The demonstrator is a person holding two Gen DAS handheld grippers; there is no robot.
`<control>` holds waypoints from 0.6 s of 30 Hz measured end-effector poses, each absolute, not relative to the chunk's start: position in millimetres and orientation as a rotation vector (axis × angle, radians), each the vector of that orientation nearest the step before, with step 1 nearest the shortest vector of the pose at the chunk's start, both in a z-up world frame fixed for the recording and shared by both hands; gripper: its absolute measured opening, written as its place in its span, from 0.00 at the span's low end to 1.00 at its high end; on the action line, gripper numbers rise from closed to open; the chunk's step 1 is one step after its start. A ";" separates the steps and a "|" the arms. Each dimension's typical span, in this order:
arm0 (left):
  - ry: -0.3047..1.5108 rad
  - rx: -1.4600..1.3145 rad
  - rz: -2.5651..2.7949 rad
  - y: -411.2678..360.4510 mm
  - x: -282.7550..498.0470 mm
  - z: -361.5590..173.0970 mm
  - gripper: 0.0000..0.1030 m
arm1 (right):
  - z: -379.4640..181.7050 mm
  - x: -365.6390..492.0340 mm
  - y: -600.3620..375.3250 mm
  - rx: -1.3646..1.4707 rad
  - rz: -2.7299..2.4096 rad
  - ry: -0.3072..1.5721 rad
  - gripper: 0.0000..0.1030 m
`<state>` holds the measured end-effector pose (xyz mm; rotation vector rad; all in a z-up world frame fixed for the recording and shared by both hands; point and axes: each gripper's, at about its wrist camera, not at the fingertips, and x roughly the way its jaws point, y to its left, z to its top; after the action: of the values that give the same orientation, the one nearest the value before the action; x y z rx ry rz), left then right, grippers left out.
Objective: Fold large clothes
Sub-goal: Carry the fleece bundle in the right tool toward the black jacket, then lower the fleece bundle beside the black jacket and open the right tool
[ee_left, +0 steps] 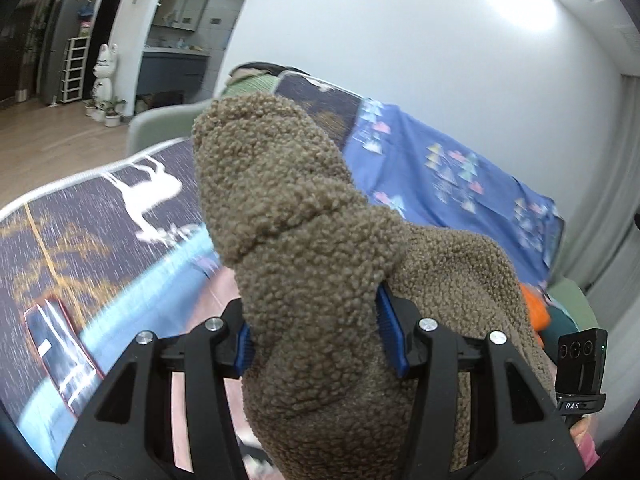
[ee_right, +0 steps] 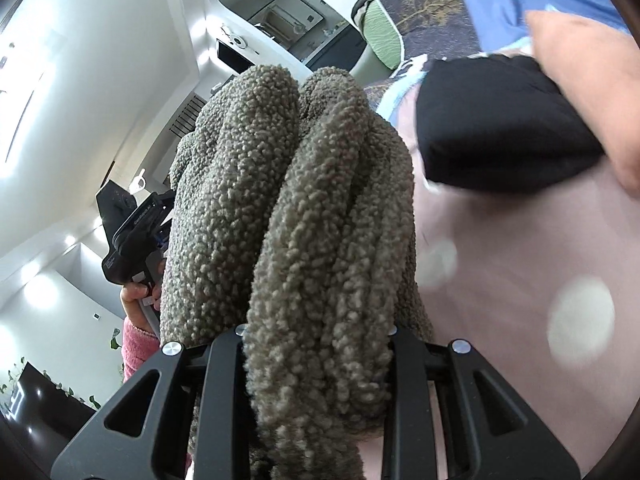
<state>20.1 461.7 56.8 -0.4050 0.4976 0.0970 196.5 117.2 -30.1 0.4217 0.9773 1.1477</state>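
A thick brown fleece garment [ee_left: 304, 232] fills the middle of the left wrist view. My left gripper [ee_left: 316, 336] is shut on a bunched fold of it, its blue pads [ee_left: 390, 316] pressing both sides. In the right wrist view the same fleece garment [ee_right: 316, 216] stands in thick folds, and my right gripper [ee_right: 316, 344] is shut on it; its fingertips are hidden by the fabric. The garment is lifted off the pink sheet [ee_right: 520, 320]. The left gripper [ee_right: 136, 232] shows at the left of the right wrist view, beside the fleece.
A dark blanket with a white deer print [ee_left: 100, 216] and a blue patterned sheet [ee_left: 440, 160] cover the bed. A phone [ee_left: 60, 356] lies on the blanket at left. A black folded garment [ee_right: 500, 124] lies on the pink sheet. A green pillow [ee_right: 380, 36] is at the far end.
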 end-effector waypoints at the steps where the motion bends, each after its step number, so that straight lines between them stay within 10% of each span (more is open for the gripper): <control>1: 0.489 -0.407 0.110 479.5 33.2 62.2 0.50 | -29.2 203.9 133.6 0.415 1.151 0.973 0.25; 18: 0.635 -0.310 0.550 606.7 246.9 5.7 0.56 | -112.3 351.1 321.8 0.179 0.808 1.086 0.27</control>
<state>246.9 606.7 5.7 -0.3100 0.6350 0.5497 351.1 321.8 -112.3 0.1791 1.0857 0.8081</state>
